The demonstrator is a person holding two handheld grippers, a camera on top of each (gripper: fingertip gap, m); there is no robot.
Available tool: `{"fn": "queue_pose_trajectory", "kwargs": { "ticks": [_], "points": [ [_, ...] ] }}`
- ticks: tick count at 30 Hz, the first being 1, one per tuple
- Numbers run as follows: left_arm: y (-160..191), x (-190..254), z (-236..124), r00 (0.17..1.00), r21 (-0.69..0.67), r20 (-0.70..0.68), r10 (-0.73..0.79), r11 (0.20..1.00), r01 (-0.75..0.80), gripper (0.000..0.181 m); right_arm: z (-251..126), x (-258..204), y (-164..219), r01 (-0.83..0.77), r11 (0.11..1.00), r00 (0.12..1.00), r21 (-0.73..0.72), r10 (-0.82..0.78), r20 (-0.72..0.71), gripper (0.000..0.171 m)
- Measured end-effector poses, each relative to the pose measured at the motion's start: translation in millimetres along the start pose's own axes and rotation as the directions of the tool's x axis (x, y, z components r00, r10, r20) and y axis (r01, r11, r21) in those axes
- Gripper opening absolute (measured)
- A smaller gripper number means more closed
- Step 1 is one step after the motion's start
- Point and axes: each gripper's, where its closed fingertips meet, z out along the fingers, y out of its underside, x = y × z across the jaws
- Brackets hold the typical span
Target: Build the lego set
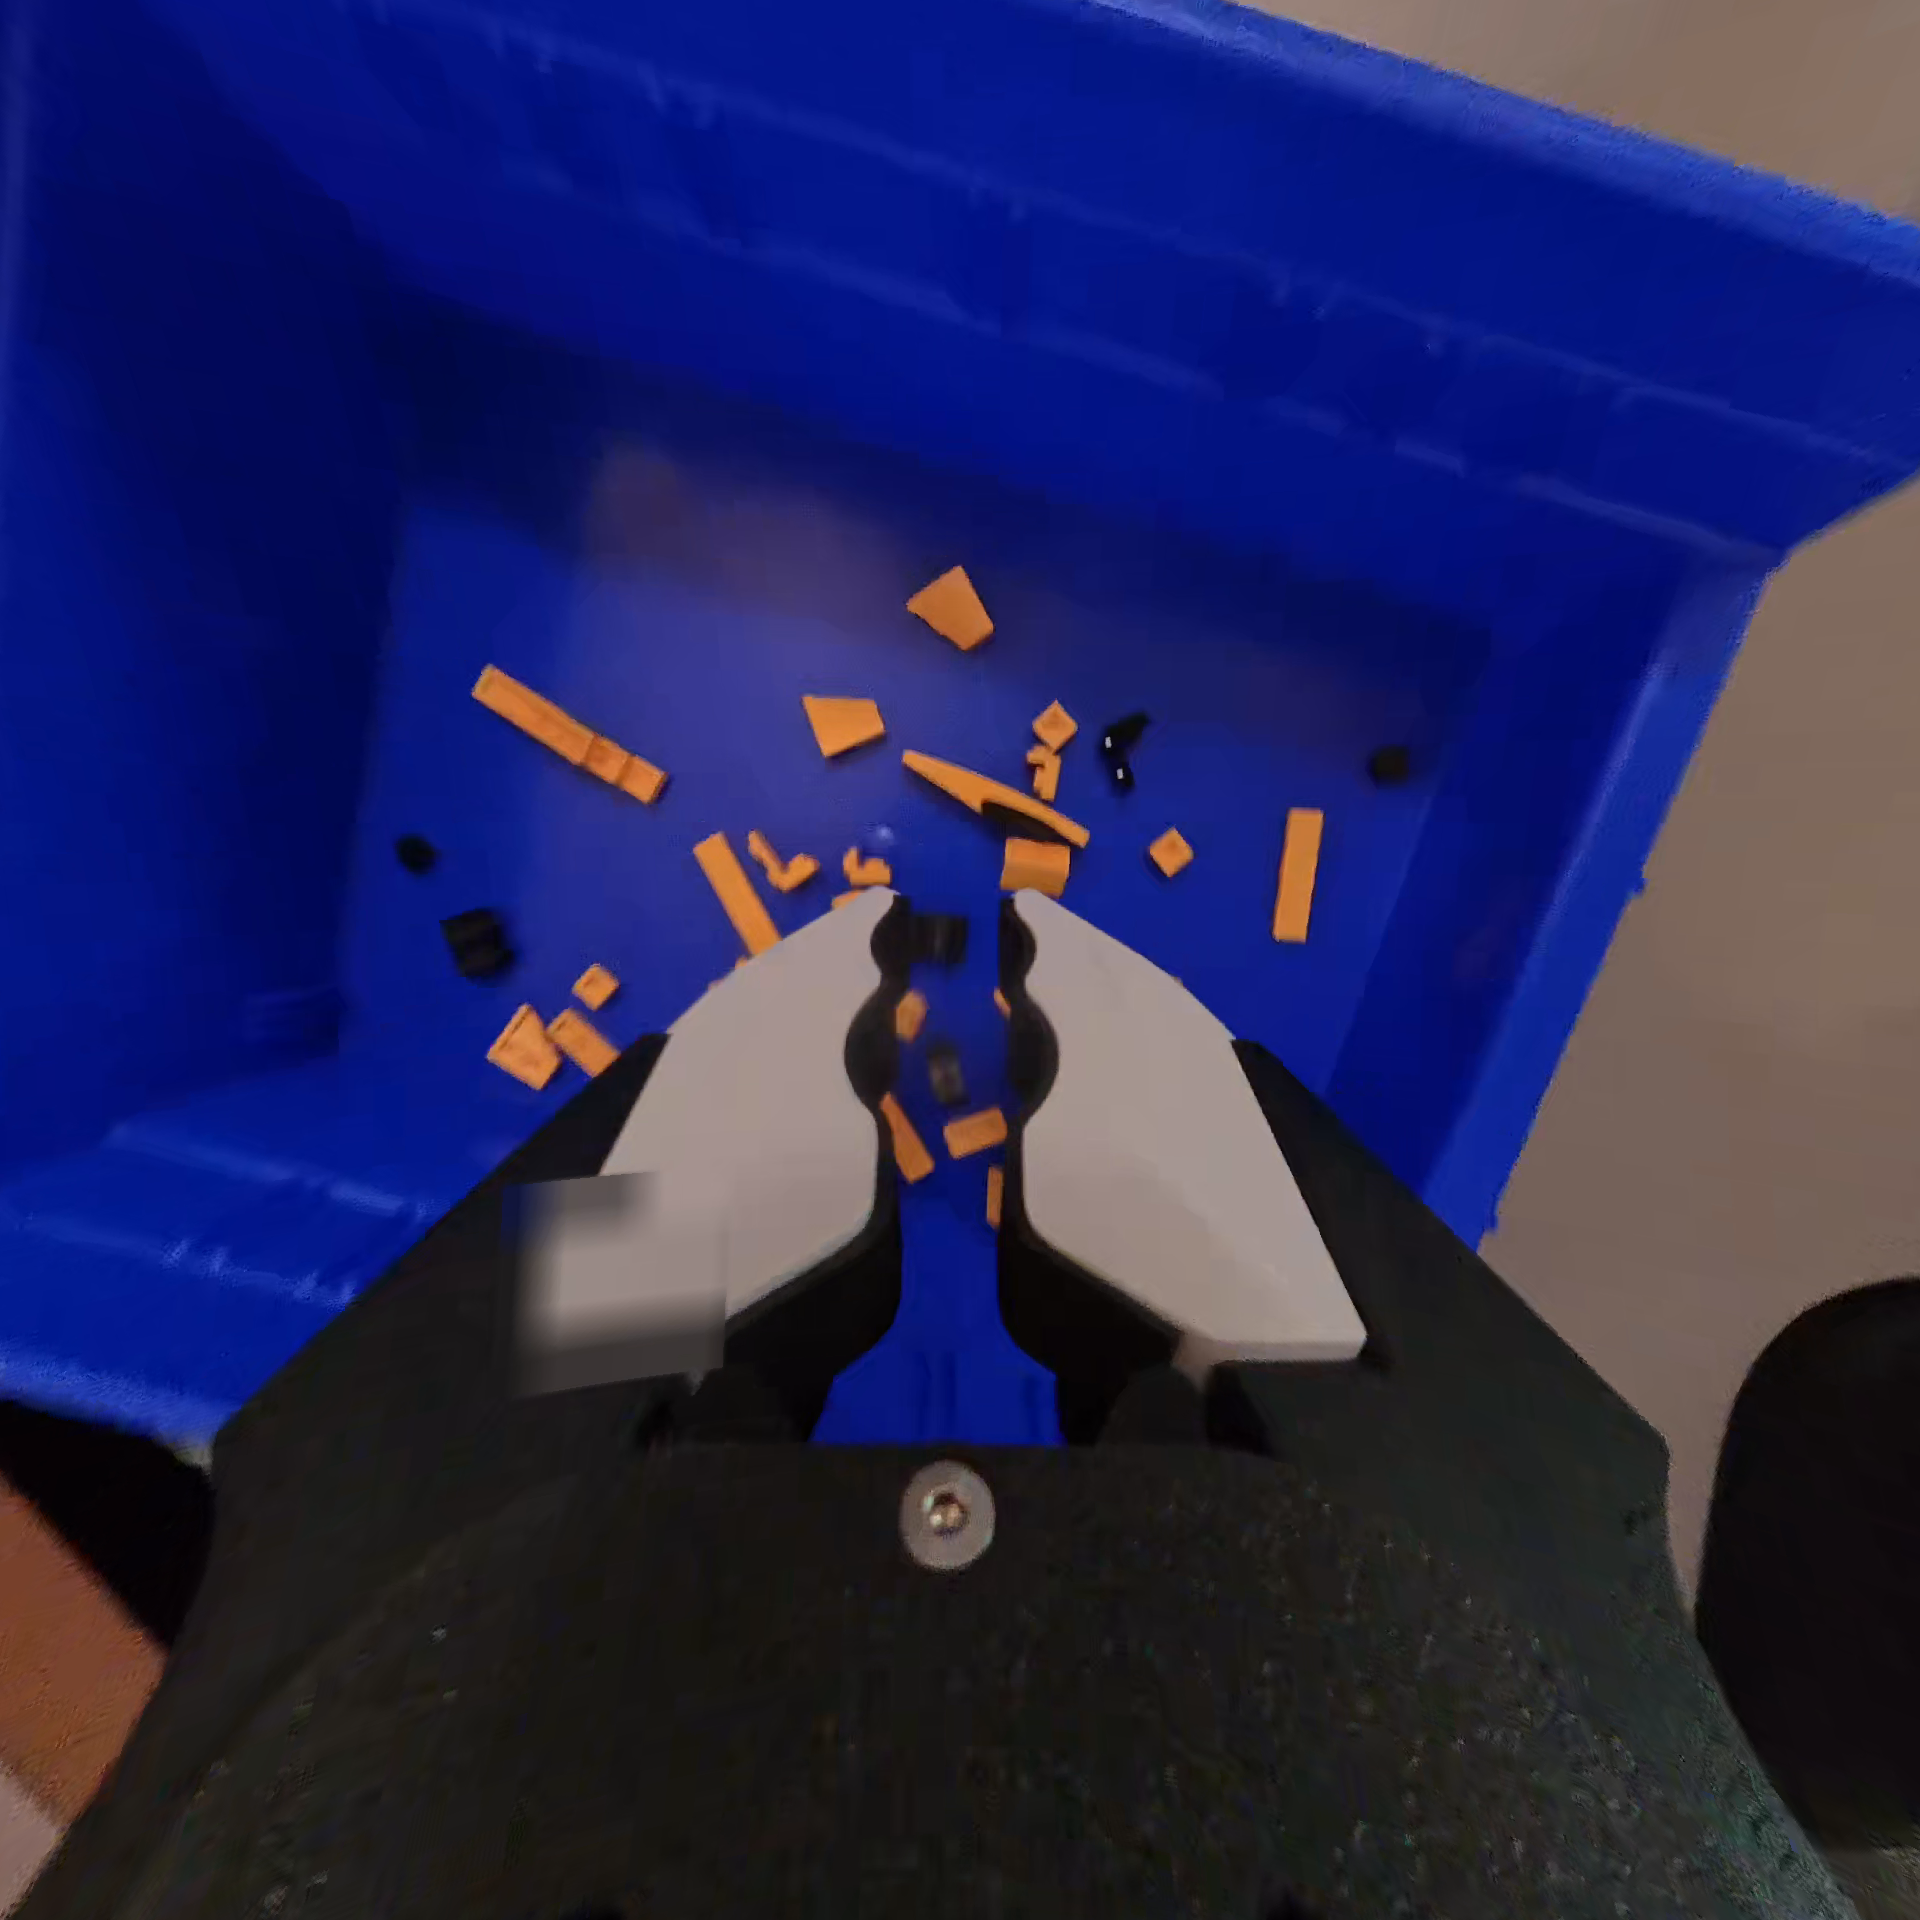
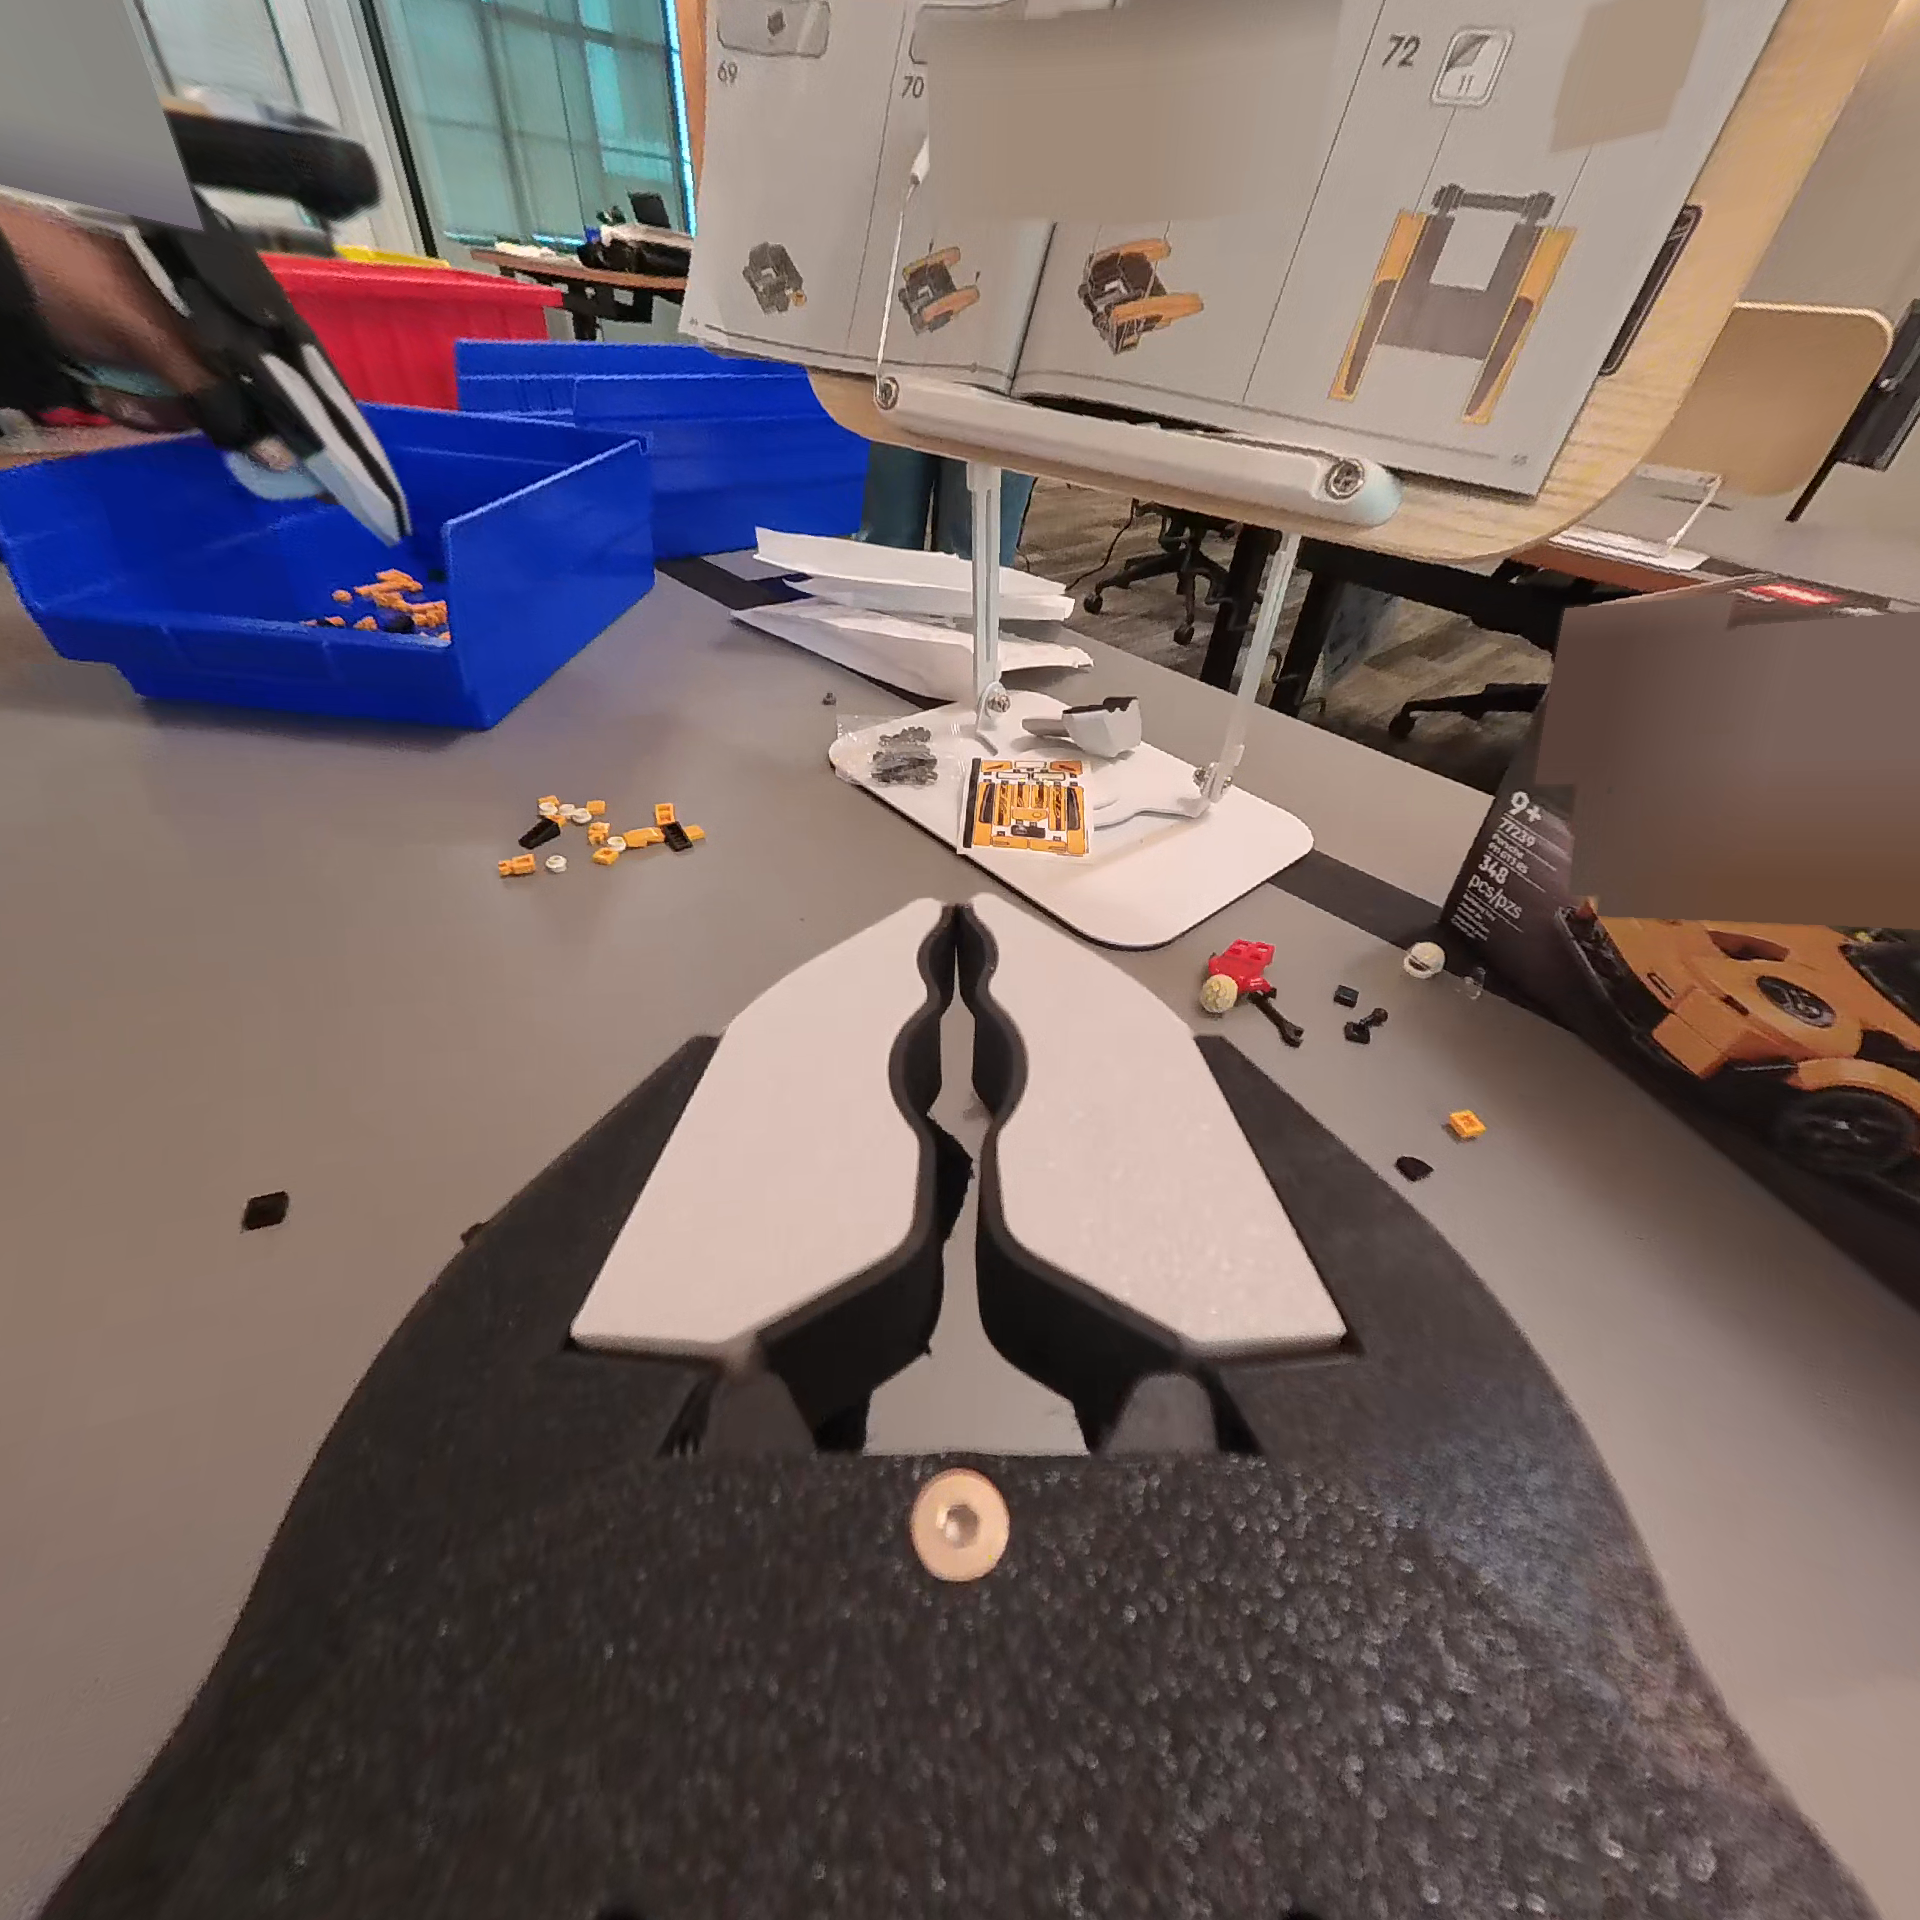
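Observation:
My left gripper (image 1: 948, 912) is down inside a blue bin (image 1: 1039, 343), its jaws a narrow gap apart. A small black piece (image 1: 938, 935) sits between the fingertips against the left pad, with blue showing on its other side. Several orange pieces (image 1: 566, 736) and a few black ones (image 1: 476, 940) lie scattered on the bin floor. In the right wrist view the left gripper (image 2: 390, 525) hangs over the same bin (image 2: 540, 613). My right gripper (image 2: 954, 914) is shut, tips touching, low over the grey table (image 2: 312, 1039).
A stand (image 2: 1101, 862) holds the open instruction booklet (image 2: 1143, 260), with a sticker sheet (image 2: 1027, 807) on its base. Small piles of loose pieces (image 2: 608, 826) (image 2: 1242, 971) lie on the table. The set's box (image 2: 1714, 987) stands at right. More blue and red bins (image 2: 717, 436) stand behind. My hands' fingertips stand some 50 cm from each other.

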Motion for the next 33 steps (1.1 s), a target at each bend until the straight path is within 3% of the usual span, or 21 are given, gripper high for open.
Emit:
{"fn": "queue_pose_trajectory", "kwargs": {
  "ticks": [5,14,15,20,23,26,29,33],
  "points": [
    [3.5,-7.8,37.9,0.985,-0.172,-0.031,-0.17,0.972,0.163,0.025,-0.1,1.6,5.2,-0.023,1.0,1.0,-0.015,0.023,0.018,0.0],
    [-0.9,1.5,60.6,0.954,-0.285,-0.085,-0.289,0.924,0.255,0.023,-1.3,-4.2,6.2,-0.023,0.999,0.998,-0.029,0.025,0.059,0.0],
    [-1.5,1.2,62.3,0.954,-0.292,-0.078,-0.289,0.922,0.255,0.014,-2.1,-4.4,4.9,-0.021,0.999,0.998,-0.026,0.022,0.059,0.0],
    [-2.2,2.4,58.8,0.97,-0.304,-0.05,-0.237,0.929,0.211,0.005,-5.6,-4.9,-1.6,-0.016,1.0,0.998,-0.011,0.016,0.06,0.0],
    [-25.1,13.5,33.6,0.976,-0.177,-0.08,-0.202,0.967,0.185,0.005,-8.2,-5.3,-7.0,-0.009,1.0,0.998,0.005,0.009,0.059,0.0],
    [-62.0,62.9,-11.1,0.972,0.025,-0.207,-0.11,0.993,0.118,0.005,-10.4,-6.0,-12.8,-0.006,1.0,0.998,0.022,0.004,0.06,0.0],
    [-91.4,162.7,-48.3,0.903,0.188,-0.426,0.047,0.981,0.037,0.004,-10.5,-7.8,-15.6,-0.005,1.0,0.998,0.027,0.004,0.063,0.0],
    [-90.2,303.0,-32.0,0.725,0.203,-0.66,0.196,0.976,-0.08,0.005,-11.7,-10.3,-16.6,0.023,1.0,0.998,0.019,-0.024,0.056,0.0]
  ]
}}
